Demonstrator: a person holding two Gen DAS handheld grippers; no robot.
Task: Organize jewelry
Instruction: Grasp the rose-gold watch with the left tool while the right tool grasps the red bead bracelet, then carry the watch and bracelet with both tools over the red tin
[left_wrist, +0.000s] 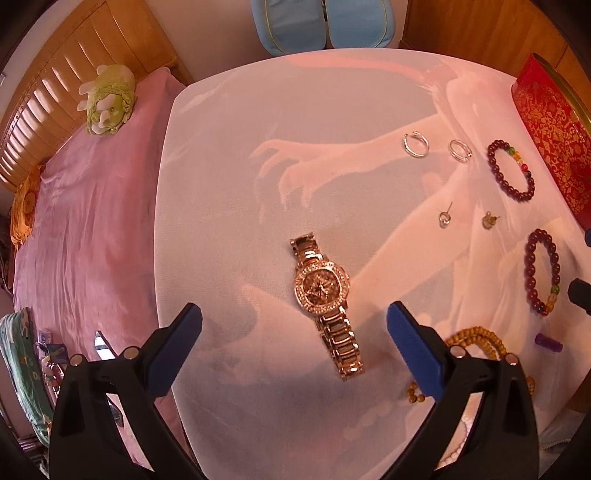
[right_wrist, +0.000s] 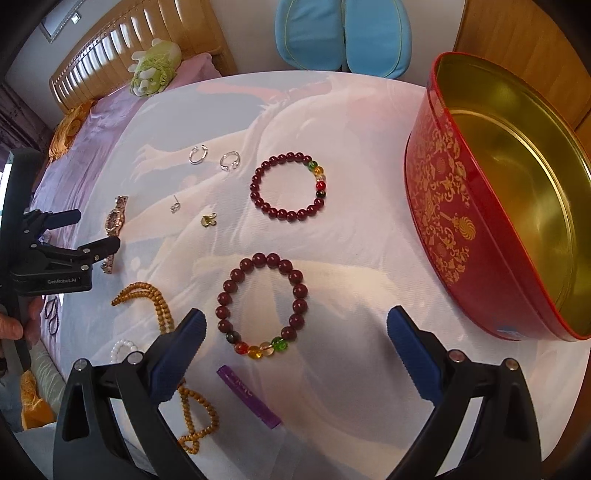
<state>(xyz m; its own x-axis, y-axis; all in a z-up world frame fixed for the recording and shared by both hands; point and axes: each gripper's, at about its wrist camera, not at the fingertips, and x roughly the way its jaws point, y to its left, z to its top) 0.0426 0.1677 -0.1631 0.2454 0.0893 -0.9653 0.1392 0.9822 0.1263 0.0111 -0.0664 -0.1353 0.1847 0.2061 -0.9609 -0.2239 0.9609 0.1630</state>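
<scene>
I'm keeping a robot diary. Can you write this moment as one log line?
left gripper: open, over watch | right gripper: open, over bracelet | tin: empty

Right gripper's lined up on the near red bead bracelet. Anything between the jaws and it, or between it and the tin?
Nothing visible. The right gripper is open, and the near red bead bracelet lies flat on bare cloth ahead of it. The purple stick sits nearer the camera, left of centre. Only bare cloth lies between the bracelet and the red tin, which is open-topped.

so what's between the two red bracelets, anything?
Nothing: in the right wrist view, only bare cloth lies between the far bracelet and the near bracelet.
</scene>
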